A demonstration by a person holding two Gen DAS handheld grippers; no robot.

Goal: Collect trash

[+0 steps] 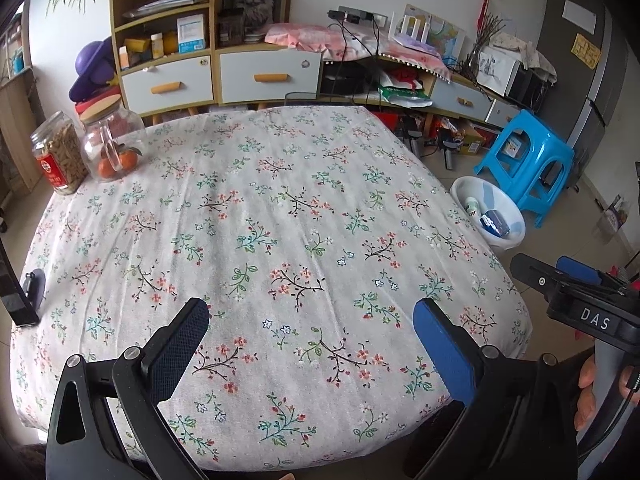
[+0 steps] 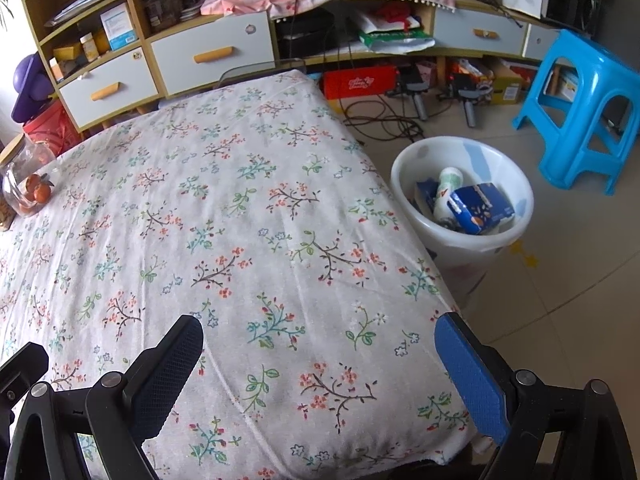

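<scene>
Left wrist view: the left gripper (image 1: 310,320) is hovering with fingers spread wide and gripping nothing, low in the frame over the floral tablecloth (image 1: 280,208). No loose trash is showing on the cloth; two jars (image 1: 84,148) are standing at upper left. The white bin (image 1: 490,210) is sitting at right on the floor, already holding a blue carton (image 1: 494,222).

Right wrist view: the right gripper (image 2: 320,340) is likewise spread and empty at the bottom. The bin (image 2: 460,152) at centre right is containing a carton (image 2: 480,208) and a bottle (image 2: 448,196). Collection is judged essentially complete.
</scene>
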